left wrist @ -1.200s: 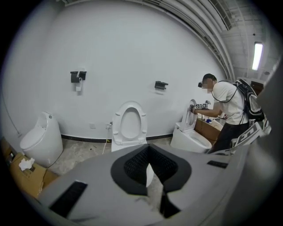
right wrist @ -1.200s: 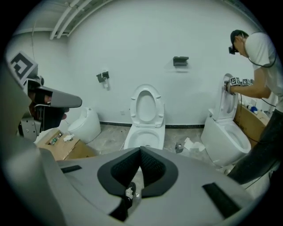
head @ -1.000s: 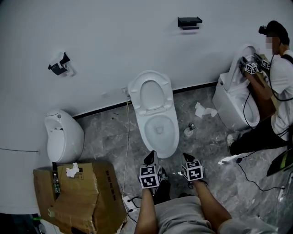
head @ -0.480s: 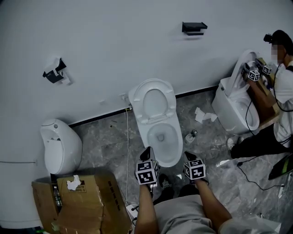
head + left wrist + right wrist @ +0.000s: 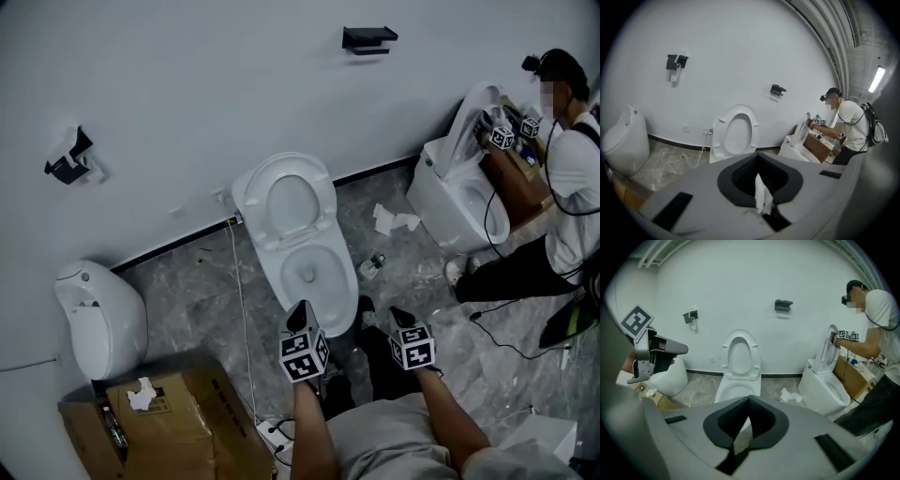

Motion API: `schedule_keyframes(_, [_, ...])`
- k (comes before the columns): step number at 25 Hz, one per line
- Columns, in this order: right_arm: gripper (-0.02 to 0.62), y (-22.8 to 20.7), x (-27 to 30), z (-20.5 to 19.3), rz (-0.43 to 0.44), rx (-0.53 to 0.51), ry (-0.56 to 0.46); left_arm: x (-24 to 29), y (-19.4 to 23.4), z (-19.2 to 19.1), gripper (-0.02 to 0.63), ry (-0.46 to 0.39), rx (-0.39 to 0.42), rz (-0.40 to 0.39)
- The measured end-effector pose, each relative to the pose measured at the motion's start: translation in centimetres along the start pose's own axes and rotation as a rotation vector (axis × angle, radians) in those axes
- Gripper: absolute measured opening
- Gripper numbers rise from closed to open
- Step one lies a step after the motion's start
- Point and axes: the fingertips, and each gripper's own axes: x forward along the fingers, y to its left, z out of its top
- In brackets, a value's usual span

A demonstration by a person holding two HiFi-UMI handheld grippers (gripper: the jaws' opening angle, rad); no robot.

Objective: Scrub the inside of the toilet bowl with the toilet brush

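Both hand-held grippers (image 5: pixel 302 317) (image 5: pixel 403 320) nose-down before toilet (image 5: pixel 298 246)

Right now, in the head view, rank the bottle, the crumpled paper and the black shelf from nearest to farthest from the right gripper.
1. Bottle, just ahead of the right gripper, slightly left.
2. Crumpled paper, farther back, beyond the bottle.
3. Shelf, farthest, high up.
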Motion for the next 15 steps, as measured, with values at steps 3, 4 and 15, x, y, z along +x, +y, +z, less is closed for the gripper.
schedule_keyframes(3, [0.015,-1.3,0.1,-0.7,-0.04,-0.003,-0.011,0.8,-1.3,-0.6,0.028,0.002,-0.009,-0.035])
schedule_keyframes(4, [0.015,-1.4,0.5,-1.0,-0.045,-0.01,-0.009,1.1,-1.3,-0.9,0.028,0.008,0.003,-0.035])
schedule_keyframes(15, [0.015,-1.8,5.9,0.0,-0.013,0.029,0.034,3.9,2.6,-3.3,0.028,0.098,0.016,0.072])
